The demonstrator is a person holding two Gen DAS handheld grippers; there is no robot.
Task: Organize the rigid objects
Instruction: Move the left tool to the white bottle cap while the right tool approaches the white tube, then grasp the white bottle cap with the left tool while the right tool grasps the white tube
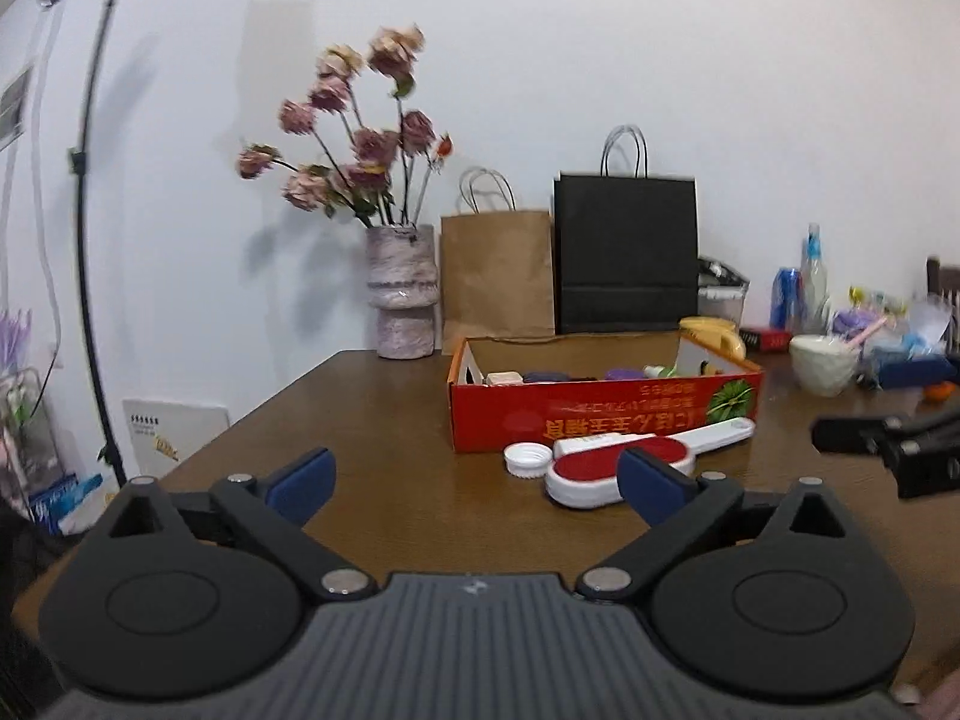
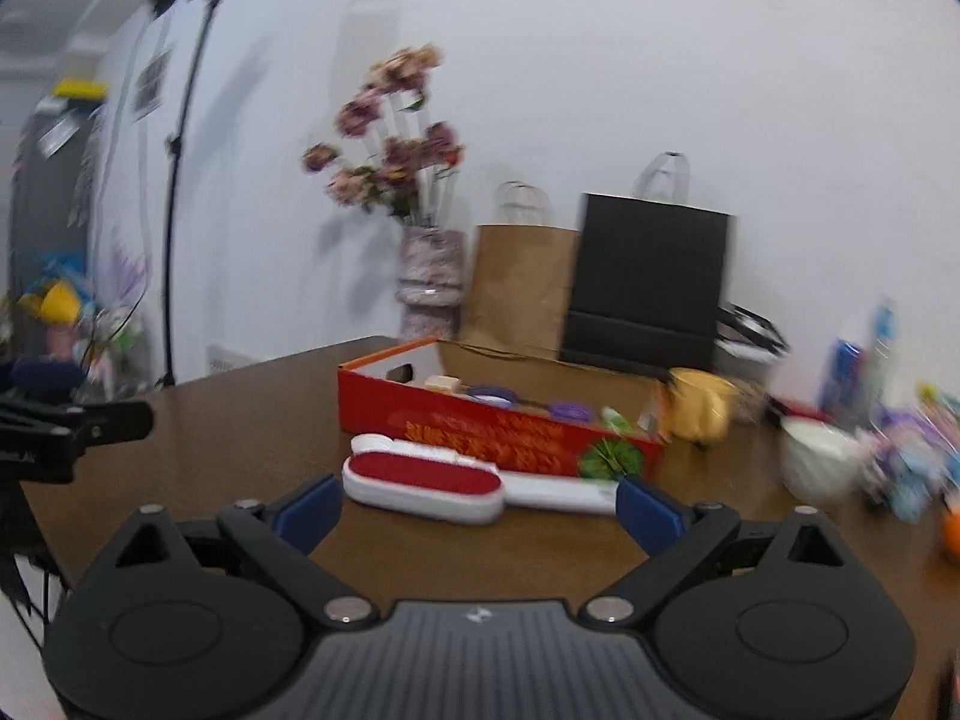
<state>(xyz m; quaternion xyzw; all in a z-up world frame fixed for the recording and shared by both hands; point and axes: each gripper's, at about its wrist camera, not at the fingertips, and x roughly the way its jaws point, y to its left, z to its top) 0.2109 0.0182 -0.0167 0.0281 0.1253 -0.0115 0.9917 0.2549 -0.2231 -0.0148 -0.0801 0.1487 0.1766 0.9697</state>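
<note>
One white brush (image 1: pixel 624 462) with a red pad lay flat on the table (image 1: pixel 372 420), just in front of one red box (image 1: pixel 600 405). One white cap (image 1: pixel 527 459) sat touching the brush's left end. The box held several small items. Behind it stood two paper bags, one brown (image 1: pixel 497 273) and one black (image 1: pixel 627 255), and one vase (image 1: pixel 402 291). The left gripper (image 1: pixel 477 480) and right gripper (image 2: pixel 477 504) were both spread wide, holding nothing.

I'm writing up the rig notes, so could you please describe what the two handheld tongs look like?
Both the left tongs and right tongs match: matte black linkage arms with silver pivot pins, dark blue finger pads, round black side housings, and a grey ribbed body bearing a small white logo. No cables or sleeves show.
</note>
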